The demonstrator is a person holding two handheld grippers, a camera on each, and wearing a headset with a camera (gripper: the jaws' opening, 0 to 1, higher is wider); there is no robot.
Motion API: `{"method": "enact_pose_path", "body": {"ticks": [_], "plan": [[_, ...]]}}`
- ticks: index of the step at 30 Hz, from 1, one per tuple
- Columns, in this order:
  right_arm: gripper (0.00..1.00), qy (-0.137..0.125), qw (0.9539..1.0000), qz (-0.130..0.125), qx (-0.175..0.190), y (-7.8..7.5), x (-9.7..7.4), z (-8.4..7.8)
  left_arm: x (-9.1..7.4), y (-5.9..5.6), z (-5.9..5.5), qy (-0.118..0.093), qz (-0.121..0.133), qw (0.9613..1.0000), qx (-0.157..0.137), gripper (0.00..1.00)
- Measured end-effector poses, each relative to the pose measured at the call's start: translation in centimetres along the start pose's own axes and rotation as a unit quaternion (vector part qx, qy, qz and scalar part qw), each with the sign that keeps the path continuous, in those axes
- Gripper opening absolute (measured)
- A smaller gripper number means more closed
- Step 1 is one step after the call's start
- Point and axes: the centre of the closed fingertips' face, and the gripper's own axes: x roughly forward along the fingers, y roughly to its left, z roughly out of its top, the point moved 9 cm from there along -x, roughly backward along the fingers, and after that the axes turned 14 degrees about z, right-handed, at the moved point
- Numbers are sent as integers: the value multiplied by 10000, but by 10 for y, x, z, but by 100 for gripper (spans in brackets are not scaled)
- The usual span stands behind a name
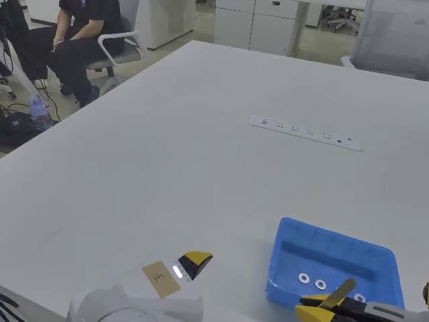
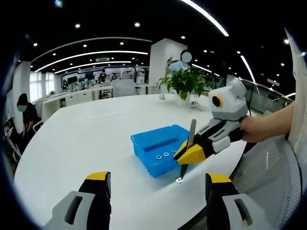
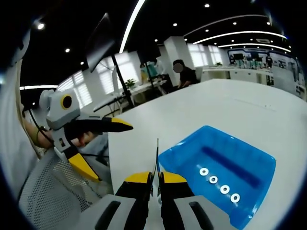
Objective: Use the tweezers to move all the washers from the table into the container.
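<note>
the right gripper (image 3: 156, 181) is closed tight on the tweezers (image 3: 157, 153), near their back end. the left gripper (image 2: 158, 179) stands wide open and holds nothing. one washer (image 2: 179, 180) lies flat on the table (image 2: 96, 139), just beside the front wall of the blue container (image 2: 144, 155), with the tweezer tips right at it. four washers (image 3: 219, 184) lie inside. the washer is probably light, thin, hard and slippery, so i would pinch it across the rim, one tip through the hole.

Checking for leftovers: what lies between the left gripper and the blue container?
In the left gripper view, one washer lies on the table by the tip of the tweezers, just before the container.
</note>
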Motion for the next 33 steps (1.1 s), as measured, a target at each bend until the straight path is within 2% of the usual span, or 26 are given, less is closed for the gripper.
{"method": "enact_pose_path", "body": {"ticks": [12,24,33], "plan": [[4,267,9995,-129,-134,-1,6,-7,0,1,-1,32,-3,10000,42,81],[4,222,9996,-186,-48,-4,3,-9,0,0,0,54,10,10000,79,81],[5,335,9987,-128,-354,4,7,-10,0,-1,-1,67,19,9999,109,80]]}}
